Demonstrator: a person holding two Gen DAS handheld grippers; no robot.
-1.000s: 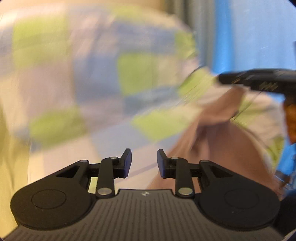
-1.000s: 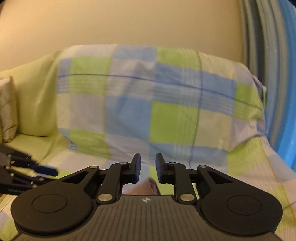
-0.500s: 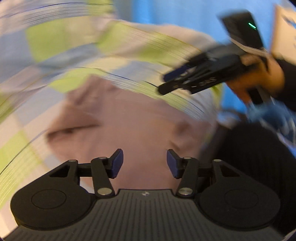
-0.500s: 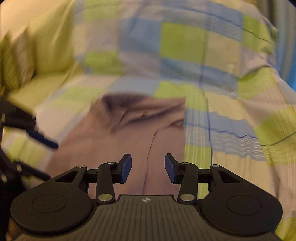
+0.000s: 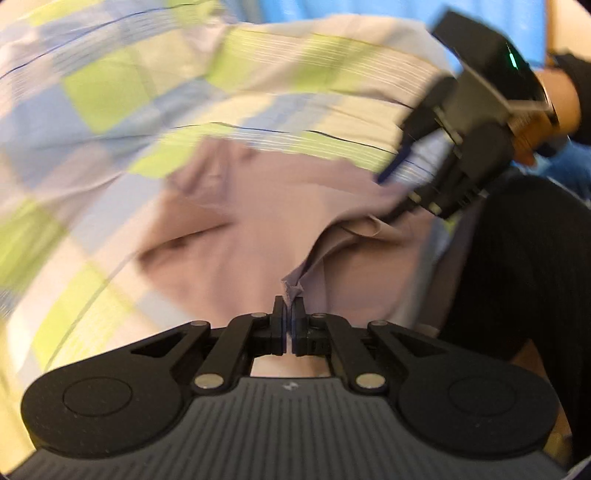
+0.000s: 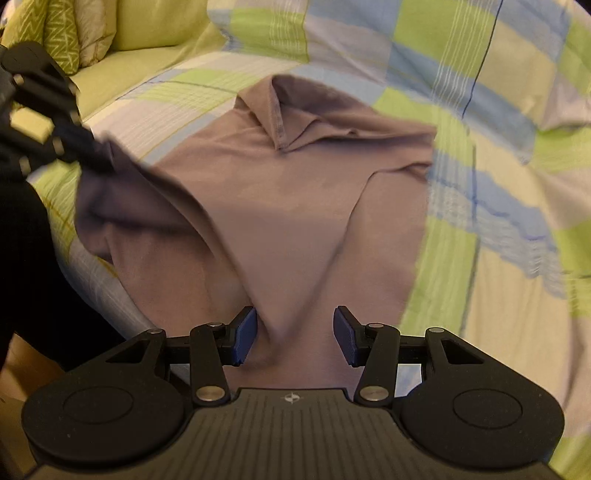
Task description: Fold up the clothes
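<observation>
A mauve garment [image 6: 295, 192] lies rumpled on the checked bedcover, its far part folded over into a ridge. My left gripper [image 5: 289, 314] is shut on a pinch of the garment's [image 5: 240, 240] near edge. Seen from the right wrist, the left gripper [image 6: 88, 155] holds that corner lifted off the bed. My right gripper [image 6: 293, 332] stands open just above the garment's near hem, with a raised crease running between its blue pads [image 6: 245, 332]. The left wrist view shows the right gripper [image 5: 388, 188] open at the garment's right edge.
A green, blue and pale checked bedcover [image 6: 480, 184] spreads under and behind the garment. Green patterned pillows [image 6: 62, 33] sit at the far left. The person's dark-clothed leg [image 5: 517, 277] is close on the near side, and a hand [image 5: 557, 103] grips the right tool.
Both grippers have dropped from facing the bedcover to the garment. The left gripper has gone from open to shut on the near edge. The right gripper has opened wider.
</observation>
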